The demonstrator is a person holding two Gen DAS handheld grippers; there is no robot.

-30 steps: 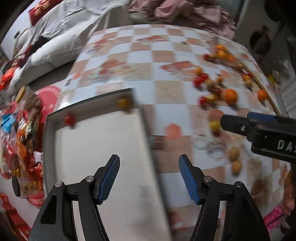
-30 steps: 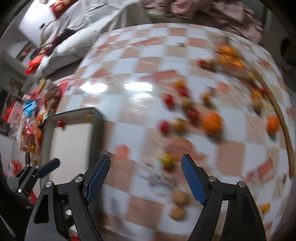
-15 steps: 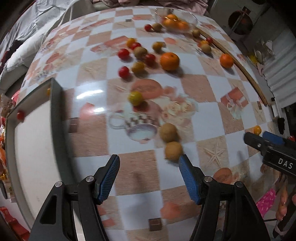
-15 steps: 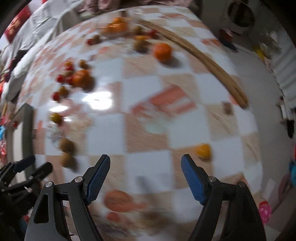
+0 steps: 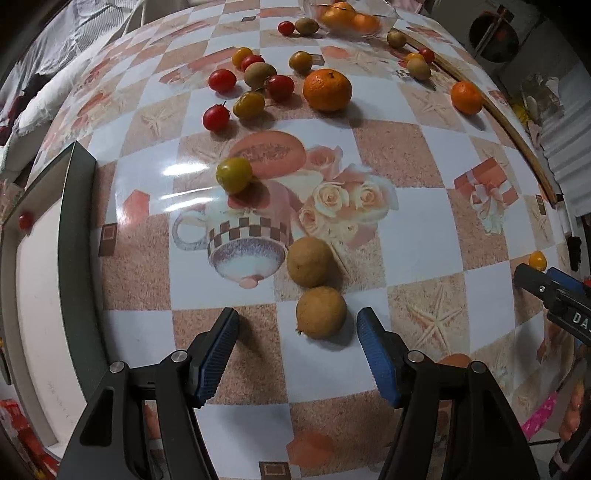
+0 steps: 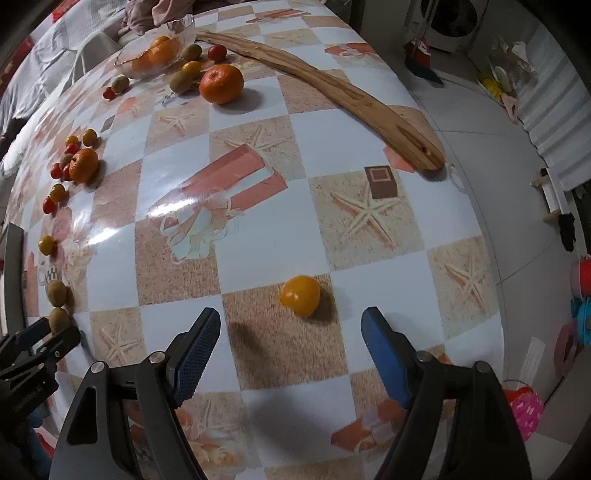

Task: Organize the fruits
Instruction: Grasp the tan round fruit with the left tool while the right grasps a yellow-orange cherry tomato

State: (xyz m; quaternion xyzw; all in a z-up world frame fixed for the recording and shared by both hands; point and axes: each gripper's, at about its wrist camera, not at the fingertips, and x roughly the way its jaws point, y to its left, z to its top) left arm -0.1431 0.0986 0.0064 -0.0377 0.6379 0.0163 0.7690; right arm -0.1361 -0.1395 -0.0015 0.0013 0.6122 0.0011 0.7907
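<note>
Fruit lies scattered over a table (image 5: 413,236) covered in a checked cloth printed with starfish, roses and a teacup.

From the left wrist camera, the left gripper (image 5: 297,338) points down at the cloth with its blue-padded jaws apart and nothing clamped. A brown round fruit (image 5: 320,312) sits on the cloth just ahead of the fingertips, nearer the right pad, touching neither. A second brown fruit (image 5: 309,261) rests just beyond it. Farther off are a yellow-green plum (image 5: 234,175), red cherry tomatoes (image 5: 222,81) and a large orange (image 5: 327,89). A glass bowl (image 5: 384,16) holding oranges stands at the far edge. A grey-rimmed tray (image 5: 75,236) lies at the left, with one small red fruit (image 5: 26,220) inside near its far corner.

From the right wrist camera, the right gripper (image 6: 290,330) also points down, its jaws wide but closing. A small yellow-orange tomato (image 6: 300,295) lies on the cloth just ahead of the fingertips, untouched by either pad. A long curved wooden stick (image 6: 332,88) rests along the table's far right edge.
</note>
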